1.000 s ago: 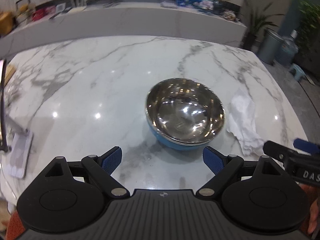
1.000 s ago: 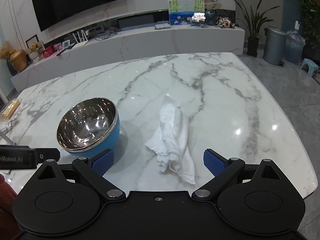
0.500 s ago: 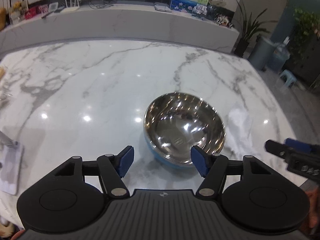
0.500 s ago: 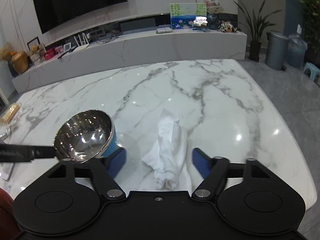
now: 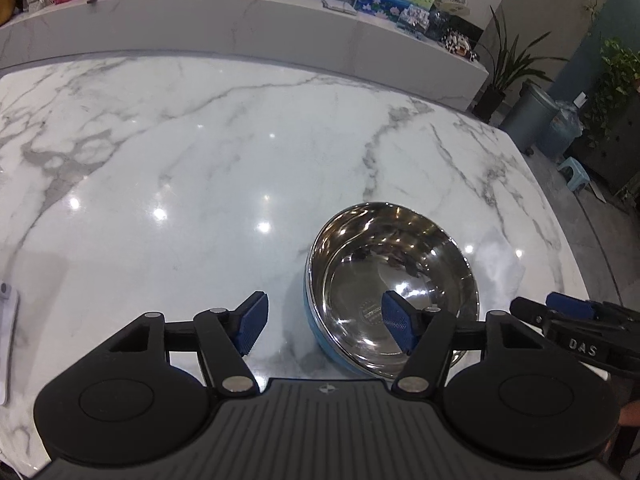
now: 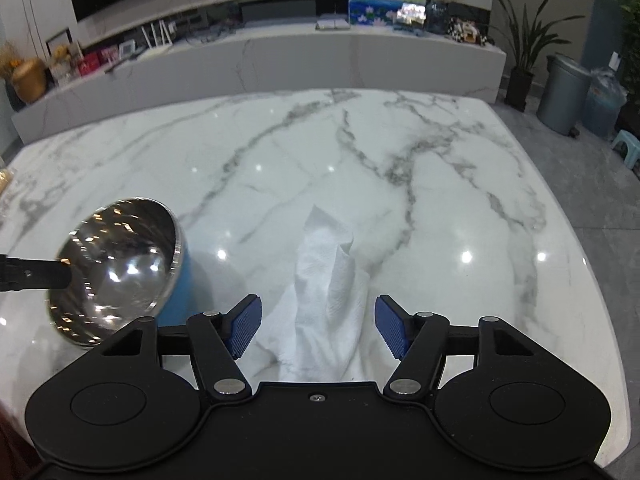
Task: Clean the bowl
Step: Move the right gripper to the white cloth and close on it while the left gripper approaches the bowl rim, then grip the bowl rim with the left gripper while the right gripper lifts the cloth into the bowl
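A steel bowl [image 5: 394, 276] with a blue outside stands on the white marble table [image 5: 200, 168]. My left gripper [image 5: 324, 326] is open and straddles the bowl's near-left rim: its right finger [image 5: 396, 326] is inside the bowl, its left finger [image 5: 250, 322] outside. In the right wrist view the bowl [image 6: 120, 264] looks tipped toward the camera, with the left gripper's finger [image 6: 36, 274] at its rim. A crumpled white paper towel [image 6: 324, 292] lies between the fingers of my open right gripper [image 6: 318, 330].
A flat white object [image 5: 6, 328] lies at the table's left edge. The right gripper [image 5: 576, 334] shows at the right of the left wrist view. Behind the table runs a long marble counter [image 6: 280, 60] with clutter. Bins [image 6: 564, 94] and plants stand at the right.
My left gripper has moved forward and right, so its right finger now sits inside the bowl. My right gripper has advanced over the towel, which now lies between its fingers. The bowl looks more tipped.
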`<state>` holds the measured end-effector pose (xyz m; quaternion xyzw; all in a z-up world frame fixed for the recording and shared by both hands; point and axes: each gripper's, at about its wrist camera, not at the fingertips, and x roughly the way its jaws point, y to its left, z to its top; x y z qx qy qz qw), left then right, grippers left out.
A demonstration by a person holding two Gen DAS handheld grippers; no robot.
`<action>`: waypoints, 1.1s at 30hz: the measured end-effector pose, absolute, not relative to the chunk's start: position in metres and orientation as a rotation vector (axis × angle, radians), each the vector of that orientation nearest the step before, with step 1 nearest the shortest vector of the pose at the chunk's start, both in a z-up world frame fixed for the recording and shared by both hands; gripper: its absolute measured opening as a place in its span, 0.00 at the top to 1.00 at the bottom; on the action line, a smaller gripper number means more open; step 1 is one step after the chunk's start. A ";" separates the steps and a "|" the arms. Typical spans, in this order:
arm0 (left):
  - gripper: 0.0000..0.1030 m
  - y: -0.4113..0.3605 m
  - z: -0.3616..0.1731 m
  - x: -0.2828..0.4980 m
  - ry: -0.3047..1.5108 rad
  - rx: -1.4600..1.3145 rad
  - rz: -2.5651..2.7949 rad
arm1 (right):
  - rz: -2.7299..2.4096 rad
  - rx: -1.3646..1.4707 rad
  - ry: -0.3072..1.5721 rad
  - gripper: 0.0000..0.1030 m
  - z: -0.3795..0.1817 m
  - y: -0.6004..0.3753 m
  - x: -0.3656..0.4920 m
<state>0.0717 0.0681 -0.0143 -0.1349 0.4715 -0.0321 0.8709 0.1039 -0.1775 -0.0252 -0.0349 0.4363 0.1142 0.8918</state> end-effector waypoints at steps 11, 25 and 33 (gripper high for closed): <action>0.46 0.065 -0.027 0.080 1.027 -0.268 -0.091 | 0.235 -0.126 0.998 0.62 -0.052 -0.166 0.121; 0.67 0.065 -0.032 0.080 1.054 -0.264 -0.093 | 0.304 -0.094 0.971 0.82 -0.025 -0.166 0.118; 0.76 0.062 -0.036 0.082 1.083 -0.263 -0.096 | 0.569 -0.097 0.889 0.82 0.029 -0.124 0.102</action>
